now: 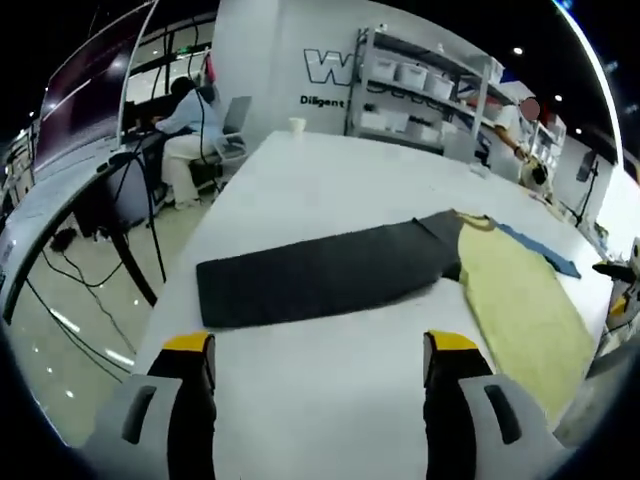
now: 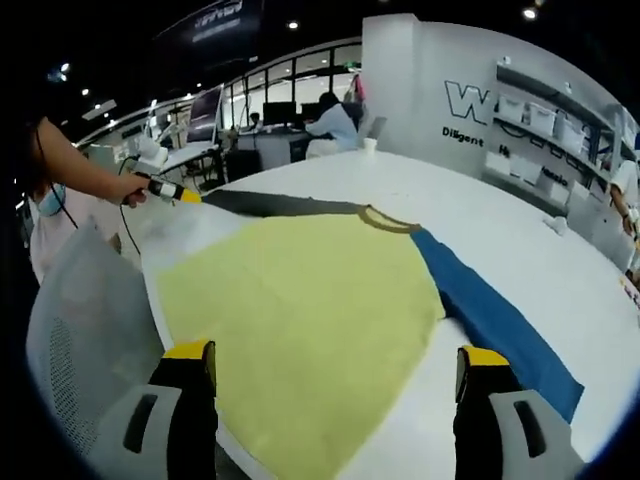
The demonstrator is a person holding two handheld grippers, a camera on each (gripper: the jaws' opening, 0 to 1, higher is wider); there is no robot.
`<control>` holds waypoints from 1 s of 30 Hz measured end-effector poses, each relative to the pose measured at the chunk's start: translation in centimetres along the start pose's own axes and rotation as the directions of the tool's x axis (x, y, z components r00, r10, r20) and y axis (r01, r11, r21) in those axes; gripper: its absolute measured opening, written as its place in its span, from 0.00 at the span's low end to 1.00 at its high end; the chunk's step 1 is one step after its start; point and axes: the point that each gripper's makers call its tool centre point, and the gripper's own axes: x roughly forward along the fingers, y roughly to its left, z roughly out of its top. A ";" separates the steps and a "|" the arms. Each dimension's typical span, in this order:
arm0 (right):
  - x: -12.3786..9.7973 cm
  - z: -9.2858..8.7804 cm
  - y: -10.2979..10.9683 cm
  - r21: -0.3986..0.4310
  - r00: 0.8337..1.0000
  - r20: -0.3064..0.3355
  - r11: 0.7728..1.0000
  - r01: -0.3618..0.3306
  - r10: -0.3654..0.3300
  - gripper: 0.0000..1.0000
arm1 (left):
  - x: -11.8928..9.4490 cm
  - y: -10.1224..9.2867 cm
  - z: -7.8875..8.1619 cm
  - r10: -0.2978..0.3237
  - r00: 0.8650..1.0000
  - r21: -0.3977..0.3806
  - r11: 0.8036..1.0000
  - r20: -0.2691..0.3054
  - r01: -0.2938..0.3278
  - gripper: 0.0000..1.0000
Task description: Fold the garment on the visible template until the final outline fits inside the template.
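A: Garment [image 2: 300, 310] — where is it lying?

B: I am seeing it lying flat on the white table [image 1: 330, 170]. Its yellow body is spreading across the near part of the right gripper view, with a dark grey sleeve [image 1: 320, 270] stretching away on one side and a blue sleeve [image 2: 495, 320] on the other. A darker collar band [image 2: 385, 220] is sitting at the far edge of the yellow panel.

A: And the grippers?

B: I am holding the left gripper [image 1: 318, 360] above bare tabletop, just short of the grey sleeve; its yellow-tipped jaws are standing wide apart and gripping nothing. The right gripper [image 2: 335, 365] is hovering over the yellow panel, jaws likewise spread with nothing between them. In the right gripper view the left gripper is also appearing at the far left, held in a hand [image 2: 130, 187] near the end of the grey sleeve.

A: Is a template showing?

B: I cannot tell; no outline is reading clearly on the table.

A: Surroundings?

B: A seated person [image 1: 190, 125] is working at a desk beyond the table, a small cup [image 1: 297, 125] is standing on the far table edge, and shelving with bins [image 1: 420, 90] is lining the wall.
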 end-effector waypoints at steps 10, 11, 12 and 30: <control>0.8 -0.2 -0.4 0.006 1.000 0.003 1.000 -0.004 0.004 0.99 | 1.6 2.5 0.8 0.060 0.998 -0.051 0.997 -0.002 -0.060 0.77; 0.9 0.0 -0.4 0.003 1.000 0.016 1.000 -0.010 0.010 0.99 | 1.7 2.7 0.9 0.064 0.998 -0.054 0.997 0.001 -0.064 0.76; 1.0 0.0 -0.4 0.002 1.000 0.014 1.000 -0.015 0.015 0.99 | 1.7 3.0 0.8 0.081 0.997 -0.062 0.995 0.002 -0.081 0.76; 0.7 -1.8 -1.0 -0.013 0.997 -0.065 0.999 -0.034 0.033 0.99 | 3.2 6.1 0.4 0.168 0.985 -0.185 0.967 -0.045 -0.174 0.46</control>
